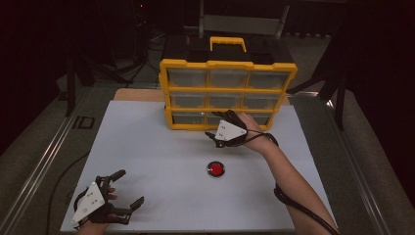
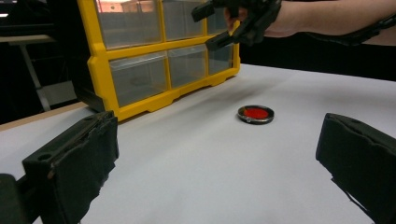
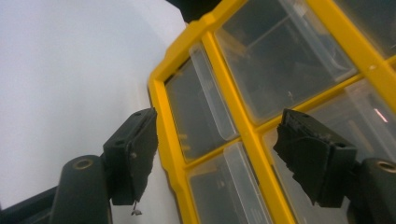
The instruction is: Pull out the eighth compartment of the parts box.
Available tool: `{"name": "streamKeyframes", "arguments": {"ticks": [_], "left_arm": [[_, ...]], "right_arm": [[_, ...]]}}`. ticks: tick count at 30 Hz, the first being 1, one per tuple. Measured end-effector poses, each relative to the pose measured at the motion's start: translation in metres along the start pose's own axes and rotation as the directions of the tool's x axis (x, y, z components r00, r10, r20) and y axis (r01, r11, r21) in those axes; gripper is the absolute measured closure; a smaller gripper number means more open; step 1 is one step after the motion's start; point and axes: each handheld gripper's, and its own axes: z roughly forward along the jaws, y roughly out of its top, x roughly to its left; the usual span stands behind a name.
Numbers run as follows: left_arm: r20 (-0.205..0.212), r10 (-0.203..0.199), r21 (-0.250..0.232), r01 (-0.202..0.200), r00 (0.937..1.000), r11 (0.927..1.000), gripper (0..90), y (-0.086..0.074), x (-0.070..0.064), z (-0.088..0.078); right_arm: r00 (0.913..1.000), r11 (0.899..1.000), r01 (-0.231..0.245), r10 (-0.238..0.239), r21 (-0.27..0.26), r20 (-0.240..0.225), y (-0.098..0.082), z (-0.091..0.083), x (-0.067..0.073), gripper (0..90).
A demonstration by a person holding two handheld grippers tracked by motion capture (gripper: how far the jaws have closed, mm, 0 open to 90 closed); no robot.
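A yellow organizer [image 1: 227,64] with clear drawers stands at the back of the white board. My right gripper [image 1: 219,125] hovers right in front of its bottom row, at the middle drawer [image 1: 215,119]. In the right gripper view its jaws [image 3: 219,156] stand apart, with a drawer's clear handle lip [image 3: 212,91] and a yellow divider [image 3: 252,135] beyond the gap; nothing is pinched. A round red disc [image 1: 216,169] with a dark rim lies flat on the board, closer to me than that hand. My left gripper [image 1: 128,187] rests at the front left, open and holding nothing.
The white board [image 1: 147,147] lies on a table with metal rails along both sides. A black cable [image 1: 298,205] trails along the right forearm. From the left gripper view the disc [image 2: 255,113] and the right gripper [image 2: 211,25] lie ahead.
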Motion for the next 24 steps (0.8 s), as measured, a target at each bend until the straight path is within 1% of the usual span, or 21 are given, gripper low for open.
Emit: {"name": "streamKeyframes", "arguments": {"ticks": [2,3,4,5,6,8,10,11,12,13,16,17,18,19,20,22,23,24], "left_arm": [[0.001,-0.002,-0.001,0.002,1.0,1.0,0.3,0.0,0.0,0.0],[0.001,-0.002,-0.001,0.002,1.0,1.0,0.3,0.0,0.0,0.0],[0.001,-0.002,0.001,0.002,1.0,1.0,0.3,0.0,0.0,0.0],[0.001,-0.002,0.001,0.002,1.0,1.0,0.3,0.0,0.0,0.0],[0.001,-0.001,0.002,0.001,1.0,1.0,0.3,0.0,0.0,0.0],[0.001,-0.008,-0.001,0.008,1.0,1.0,0.3,0.0,0.0,0.0],[0.002,-0.01,-0.002,0.01,0.9999,0.9999,0.3,-0.001,0.001,0.0],[0.001,-0.01,-0.002,0.01,0.9999,0.9999,0.3,-0.001,0.001,0.0],[0.002,-0.011,-0.003,0.011,0.9999,0.9999,0.3,0.0,0.001,0.0],[0.003,-0.011,-0.003,0.011,0.9999,0.9999,0.3,0.0,0.0,0.0],[0.006,-0.006,0.001,0.006,1.0,1.0,0.3,-0.001,0.0,0.0],[0.007,-0.006,0.002,0.006,1.0,1.0,0.3,-0.001,0.0,0.0],[0.008,-0.005,0.002,0.005,1.0,1.0,0.3,-0.001,0.0,0.001],[0.008,-0.005,0.002,0.005,1.0,1.0,0.3,-0.001,0.0,0.001],[0.009,-0.006,0.002,0.006,0.9999,1.0,0.3,-0.001,0.0,0.001],[0.01,-0.009,0.002,0.009,0.9999,1.0,0.3,-0.001,0.0,0.001],[0.01,-0.009,0.003,0.009,0.9999,1.0,0.3,-0.001,0.0,0.001],[0.011,-0.009,0.003,0.009,0.9999,1.0,0.3,-0.001,0.0,0.001]], "right_arm": [[0.9998,1.0,0.019,-0.02,0.011,0.007,-0.002,0.004,0.0,33.0],[0.9997,1.0,0.024,-0.024,0.011,0.009,-0.003,0.005,0.001,35.9],[0.9992,0.999,0.039,-0.04,0.014,0.009,-0.004,0.007,0.0,39.2],[0.9977,0.998,0.066,-0.066,0.018,0.013,-0.006,0.009,0.0,40.5],[0.9968,0.997,0.078,-0.078,0.024,0.014,-0.007,0.01,-0.001,41.6],[0.9925,0.992,0.12,-0.12,0.029,0.023,-0.01,0.014,-0.002,44.1],[0.9892,0.989,0.145,-0.145,0.026,0.02,-0.012,0.017,-0.003,46.7],[0.9829,0.982,0.182,-0.183,0.043,0.025,-0.013,0.019,-0.002,46.9],[0.98,0.979,0.197,-0.198,0.046,0.02,-0.014,0.021,-0.002,47.8],[0.9789,0.978,0.203,-0.204,0.043,0.016,-0.015,0.022,-0.003,48.2],[0.9725,0.971,0.232,-0.233,0.062,0.011,-0.016,0.027,-0.005,50.0],[0.9721,0.97,0.232,-0.234,0.067,0.015,-0.016,0.029,-0.005,50.1],[0.9695,0.968,0.242,-0.244,0.071,0.021,-0.017,0.03,-0.005,50.8],[0.9704,0.968,0.24,-0.241,0.073,0.013,-0.017,0.032,-0.006,54.7],[0.9684,0.966,0.248,-0.249,0.076,0.011,-0.017,0.033,-0.006,57.8],[0.9622,0.959,0.271,-0.272,0.083,0.007,-0.019,0.036,-0.006,58.0],[0.9606,0.957,0.277,-0.278,0.09,0.004,-0.02,0.037,-0.006,59.1],[0.9607,0.957,0.276,-0.278,0.092,0.002,-0.021,0.038,-0.007,59.8]]}}
